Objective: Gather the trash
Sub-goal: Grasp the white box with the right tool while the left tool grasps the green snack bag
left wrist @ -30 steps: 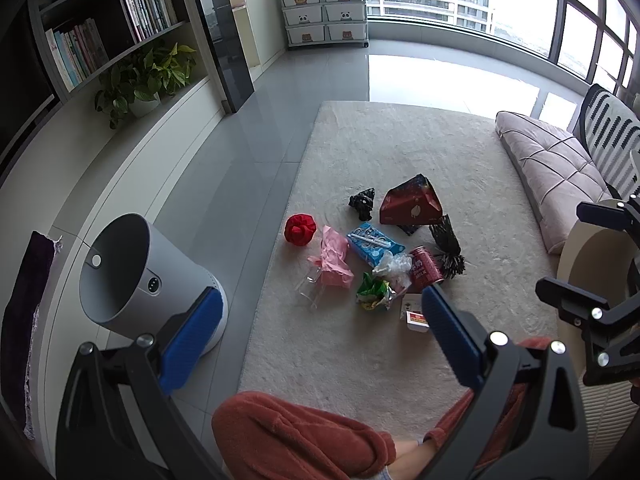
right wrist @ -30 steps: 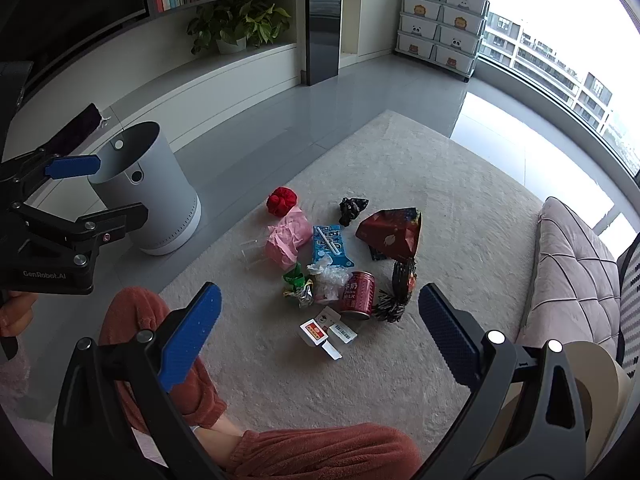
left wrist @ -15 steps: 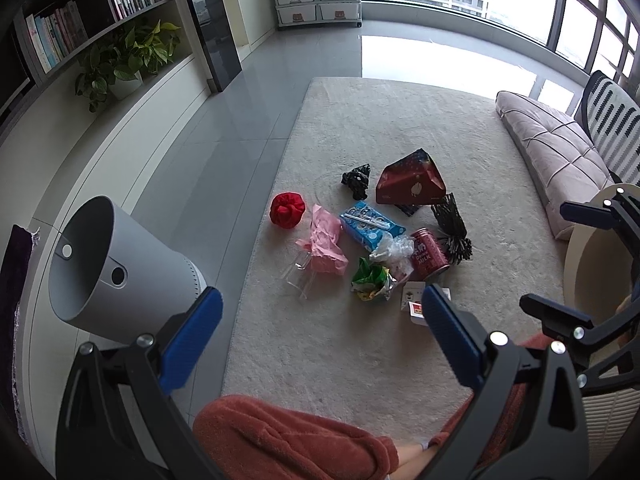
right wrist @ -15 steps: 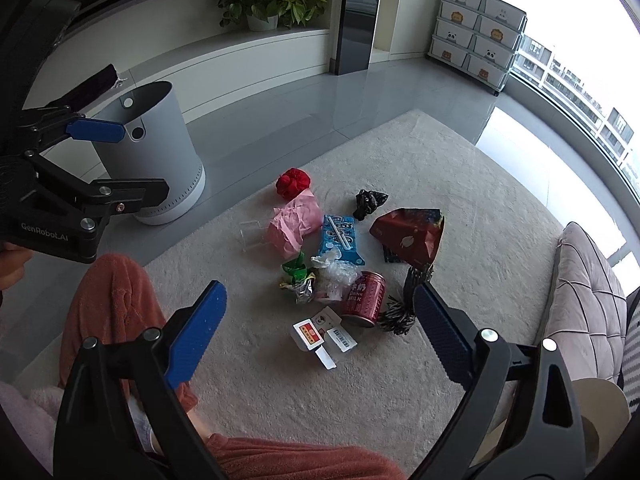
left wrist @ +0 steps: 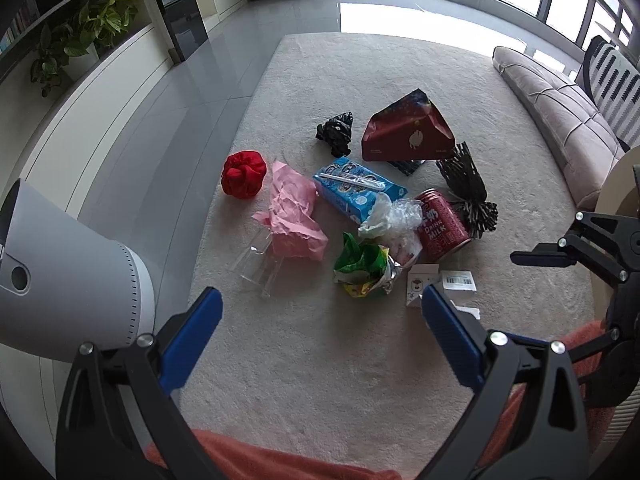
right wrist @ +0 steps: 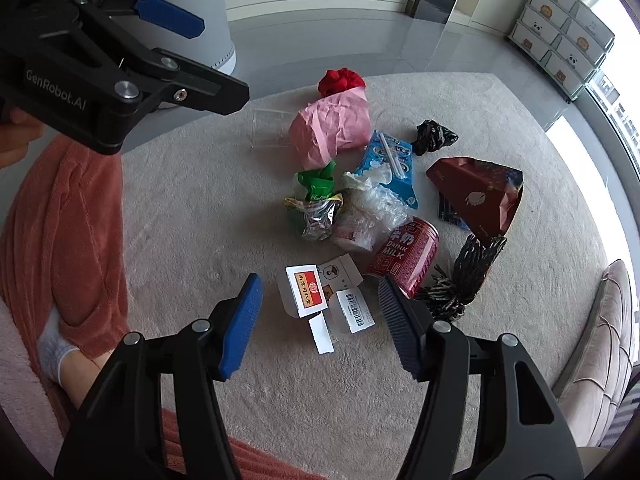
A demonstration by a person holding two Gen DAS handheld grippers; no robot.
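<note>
Hovering open and empty, right tool (right wrist: 318, 322) directly above small white box (right wrist: 306, 290); left tool (left wrist: 320, 330) open, farther back.

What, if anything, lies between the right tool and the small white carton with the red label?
Nothing visible does. The right tool is open above the small white carton with only bare rug around its near side; the red milk can lies just beside its right finger.
</note>
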